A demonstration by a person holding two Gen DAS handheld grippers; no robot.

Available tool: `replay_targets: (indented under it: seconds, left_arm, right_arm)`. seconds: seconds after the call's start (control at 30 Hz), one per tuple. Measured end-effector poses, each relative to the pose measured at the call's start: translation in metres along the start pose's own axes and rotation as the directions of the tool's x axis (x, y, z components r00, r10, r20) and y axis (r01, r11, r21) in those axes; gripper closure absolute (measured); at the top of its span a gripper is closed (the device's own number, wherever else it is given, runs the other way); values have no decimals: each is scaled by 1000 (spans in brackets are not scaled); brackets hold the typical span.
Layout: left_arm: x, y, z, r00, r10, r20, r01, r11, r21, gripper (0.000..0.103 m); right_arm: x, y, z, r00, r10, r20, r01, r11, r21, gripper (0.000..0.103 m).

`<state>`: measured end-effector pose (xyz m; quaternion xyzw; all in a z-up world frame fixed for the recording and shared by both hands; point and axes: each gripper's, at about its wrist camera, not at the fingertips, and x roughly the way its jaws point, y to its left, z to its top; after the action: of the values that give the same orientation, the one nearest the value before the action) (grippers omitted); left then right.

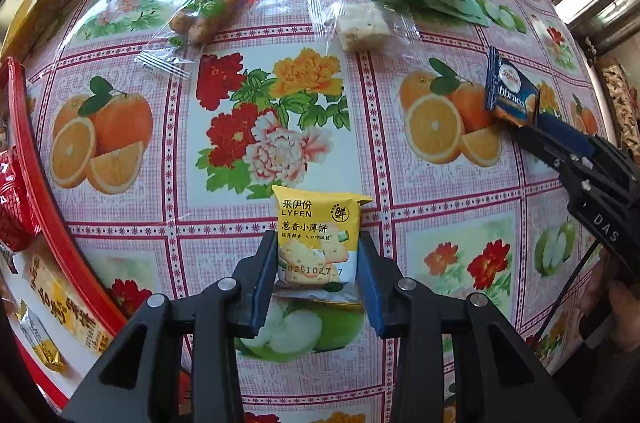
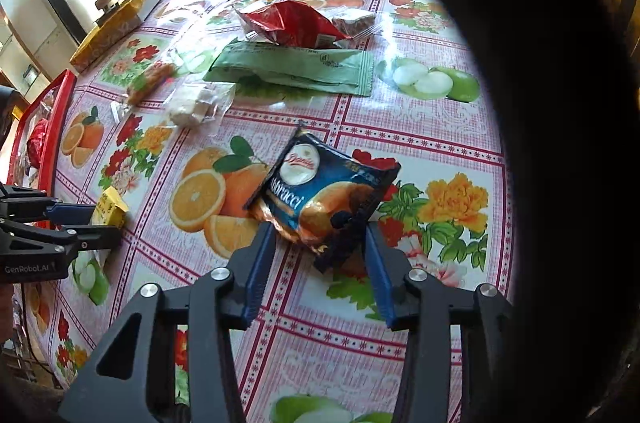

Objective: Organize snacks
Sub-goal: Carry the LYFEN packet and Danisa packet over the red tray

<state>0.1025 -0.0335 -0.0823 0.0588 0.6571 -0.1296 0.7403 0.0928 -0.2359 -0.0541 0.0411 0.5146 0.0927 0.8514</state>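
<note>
1. Left fingers [image 1: 318, 255]: clenched on the yellow cracker packet [image 1: 316, 239], above the bench [image 1: 440, 223].
2. Right fingers [image 2: 318, 247]: grasping the blue biscuit packet [image 2: 324, 199].
3. I'd carry both left to the red tray [image 1: 52, 207], keeping the grips firm.

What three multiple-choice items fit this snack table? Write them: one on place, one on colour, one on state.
1. Where is the red tray?
A. by the left hand-held gripper
B. by the right one
C. on the flashlight

2. What colour is the packet in the left hand-held gripper?
A. green
B. yellow
C. red

3. The right hand-held gripper is:
A. empty
B. shut on the blue packet
C. out of view

A: the tray edges the left wrist view.
B: yellow packet between its fingers.
B: both fingers press it.
</note>
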Motion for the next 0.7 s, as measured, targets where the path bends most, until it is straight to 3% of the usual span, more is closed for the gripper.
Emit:
replay_targets:
  seconds: [0.1, 0.17, 0.2, 0.3, 0.4, 0.53, 0.63, 0.7]
  left_arm:
    - [-1, -1, -9, 1000, -11, 3, 11, 1000, -15, 65]
    - [-1, 5, -12, 1000, -21, -3, 21, 999, -31, 65]
    - [-1, 6, -12, 1000, -29, -5, 29, 999, -42, 65]
    - [-2, 12, -15, 999, -49, -3, 49, 997, -65, 65]
    - [-4, 30, -4, 998, -55, -4, 55, 996, -72, 65]
    - [-6, 37, -8, 999, -54, 6, 54, 996, -75, 65]
    - [-11, 39, 1, 999, -47, 28, 49, 996, -77, 65]
    - [-21, 34, -12, 998, -40, 49, 43, 997, -69, 65]
  right_arm:
    - [-14, -5, 9, 998, -18, 67, 18, 1000, 3, 46]
    - [-6, 0, 22, 999, 18, 27, -17, 998, -55, 19]
    - [4, 5, 27, 1000, -1, -17, 0, 996, -94, 19]
    - [25, 20, 32, 997, -55, -47, 42, 971, -236, 19]
    - [41, 26, 32, 994, -59, -93, 30, 958, -286, 22]
    - [33, 23, 37, 994, -52, -92, 29, 971, -238, 50]
    - [27, 22, 32, 994, -47, -101, 26, 979, -201, 53]
    - [20, 21, 23, 994, -43, -97, 26, 986, -166, 53]
